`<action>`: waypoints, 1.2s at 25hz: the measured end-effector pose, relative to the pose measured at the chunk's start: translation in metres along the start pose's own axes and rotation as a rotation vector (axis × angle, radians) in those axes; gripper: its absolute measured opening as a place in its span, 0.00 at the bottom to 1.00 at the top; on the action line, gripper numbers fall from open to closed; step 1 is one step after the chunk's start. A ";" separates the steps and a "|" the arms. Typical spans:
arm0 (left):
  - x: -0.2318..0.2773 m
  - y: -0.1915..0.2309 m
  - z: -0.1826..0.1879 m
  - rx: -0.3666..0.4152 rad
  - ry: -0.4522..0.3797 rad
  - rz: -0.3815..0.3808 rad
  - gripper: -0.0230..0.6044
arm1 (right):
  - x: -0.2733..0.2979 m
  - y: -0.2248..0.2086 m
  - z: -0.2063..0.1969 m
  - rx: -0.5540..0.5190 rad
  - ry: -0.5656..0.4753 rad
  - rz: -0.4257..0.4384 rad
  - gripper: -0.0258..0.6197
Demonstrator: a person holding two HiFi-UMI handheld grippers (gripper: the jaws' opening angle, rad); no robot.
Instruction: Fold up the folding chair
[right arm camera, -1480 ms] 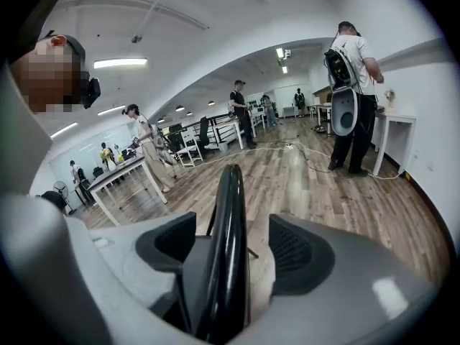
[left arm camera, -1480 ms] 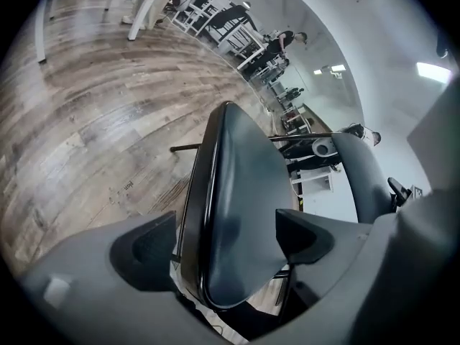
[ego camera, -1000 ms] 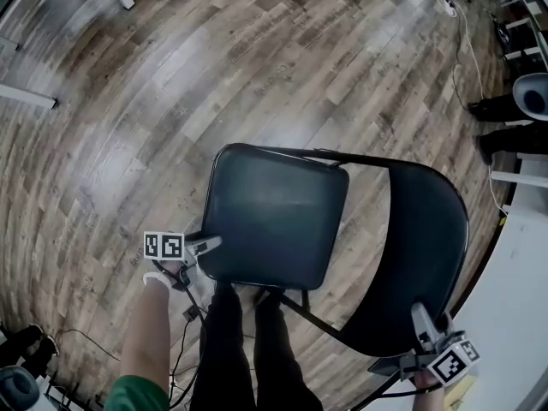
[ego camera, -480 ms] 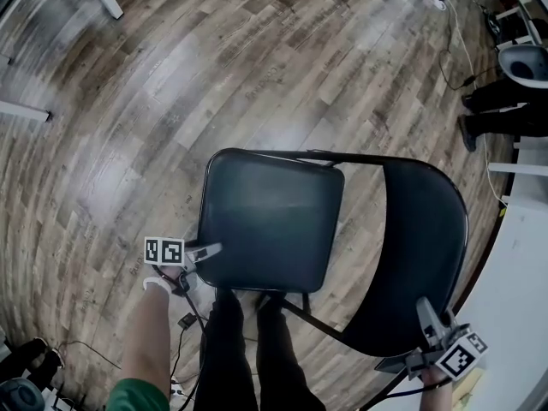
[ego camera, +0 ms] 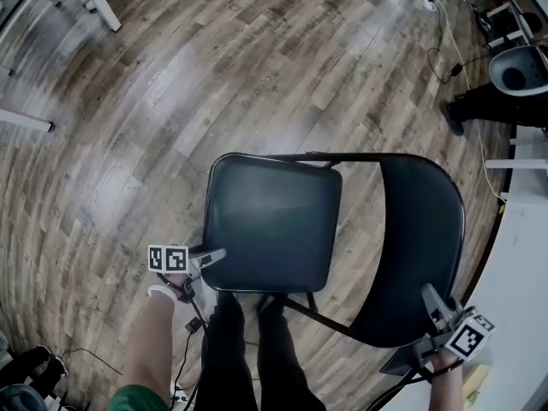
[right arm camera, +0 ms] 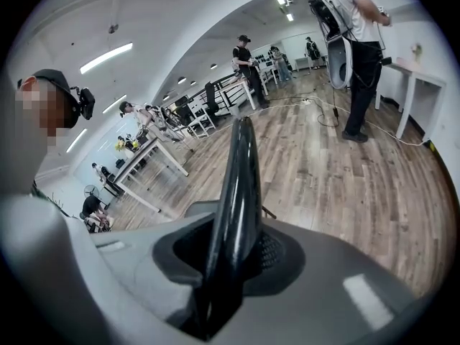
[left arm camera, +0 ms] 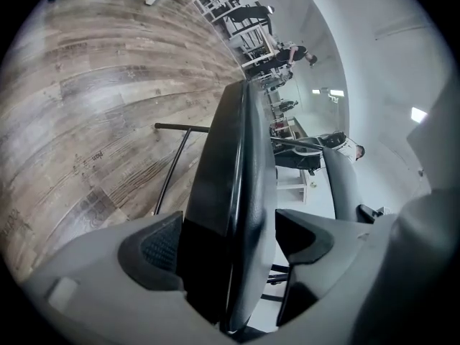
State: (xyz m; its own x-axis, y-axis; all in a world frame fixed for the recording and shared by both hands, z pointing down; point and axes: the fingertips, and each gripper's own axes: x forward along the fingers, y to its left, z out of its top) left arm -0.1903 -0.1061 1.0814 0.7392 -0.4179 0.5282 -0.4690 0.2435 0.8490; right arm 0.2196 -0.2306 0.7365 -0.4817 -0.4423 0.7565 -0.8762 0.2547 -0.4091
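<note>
A black folding chair stands open on the wood floor, its seat (ego camera: 272, 221) in the middle of the head view and its curved backrest (ego camera: 419, 247) to the right. My left gripper (ego camera: 214, 255) sits at the seat's near left corner. In the left gripper view the seat's edge (left arm camera: 241, 192) fills the gap and both pads lie against it. My right gripper (ego camera: 432, 311) is at the backrest's near right rim. The right gripper view shows that thin rim (right arm camera: 241, 185) pinched between the ribbed pads (right arm camera: 269, 254).
The person's dark-trousered legs (ego camera: 244, 349) stand just behind the seat. A white table (ego camera: 522, 289) runs along the right edge. A standing person's legs (ego camera: 488, 101) and floor cables (ego camera: 445, 32) are at the far right; white table legs (ego camera: 98, 2) are at the top left.
The head view has drifted a little, so the chair sits slightly lower in the picture. Both grippers keep their places on the seat corner and the backrest rim.
</note>
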 end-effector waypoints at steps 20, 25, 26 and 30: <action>0.002 -0.245 -0.006 0.228 0.010 -0.025 0.64 | -0.110 -0.020 0.037 0.095 -0.087 -0.043 0.17; 0.014 -0.282 -0.023 0.235 0.002 0.041 0.64 | -0.127 -0.031 0.040 0.081 -0.080 -0.051 0.17; 0.017 -0.290 -0.027 0.236 0.001 0.049 0.64 | -0.131 -0.033 0.041 0.079 -0.080 -0.056 0.17; 0.025 -0.320 -0.038 0.258 -0.009 0.064 0.62 | -0.143 -0.031 0.047 0.090 -0.077 -0.084 0.17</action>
State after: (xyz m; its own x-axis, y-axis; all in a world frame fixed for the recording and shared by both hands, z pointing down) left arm -0.0035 -0.1614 0.8234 0.7002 -0.4167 0.5797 -0.6233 0.0390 0.7810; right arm 0.3150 -0.2159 0.6172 -0.4031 -0.5246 0.7499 -0.9094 0.1377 -0.3925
